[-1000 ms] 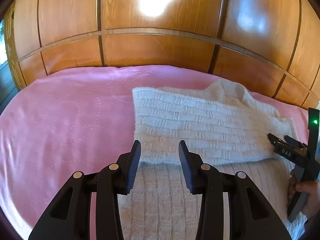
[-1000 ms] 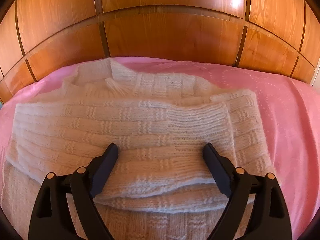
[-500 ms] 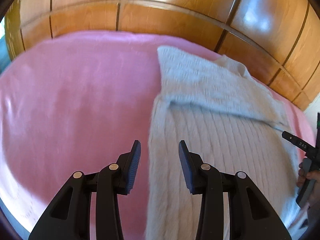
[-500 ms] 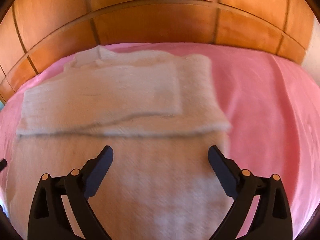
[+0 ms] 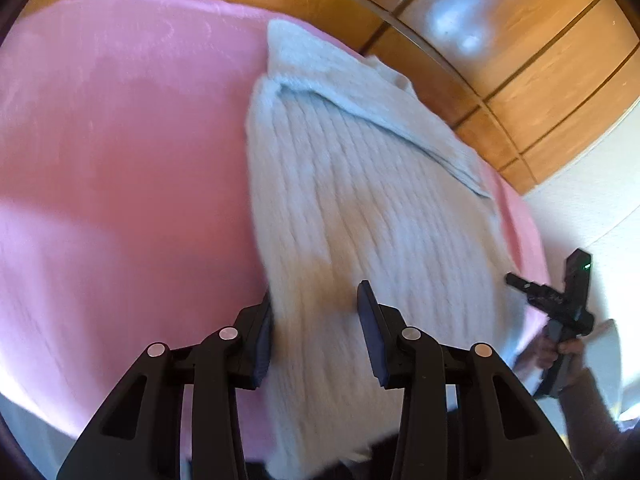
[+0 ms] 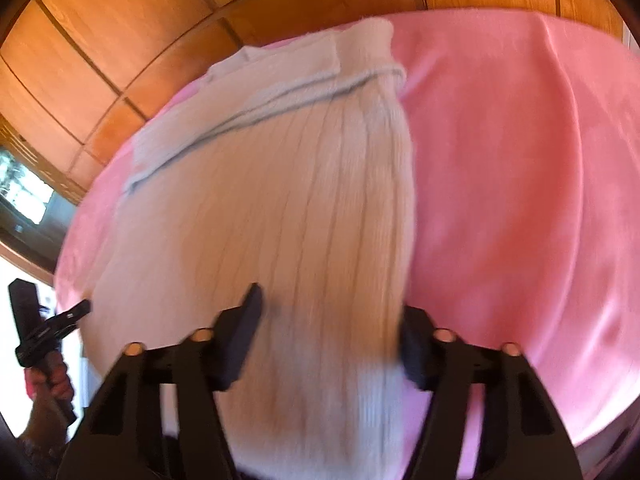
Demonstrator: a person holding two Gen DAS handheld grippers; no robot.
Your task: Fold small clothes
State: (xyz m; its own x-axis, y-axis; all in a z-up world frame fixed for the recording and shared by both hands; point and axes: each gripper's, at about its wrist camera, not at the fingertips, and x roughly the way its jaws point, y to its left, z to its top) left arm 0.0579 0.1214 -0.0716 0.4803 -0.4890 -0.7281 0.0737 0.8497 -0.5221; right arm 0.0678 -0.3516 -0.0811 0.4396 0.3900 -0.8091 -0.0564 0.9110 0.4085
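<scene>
Sweater (image 5: 360, 208) lies flat on pink bed (image 5: 120, 160), sleeves folded across its far end, hem nearest both tools. Left tool (image 5: 316, 328) is open, straddling the hem's left edge, gripping nothing. Right tool (image 6: 332, 332) is open wide over the hem's right edge, also empty. Likely next: pinch both hem corners evenly, low, then lift together and carry forward to the far end so the fold stays square.
</scene>
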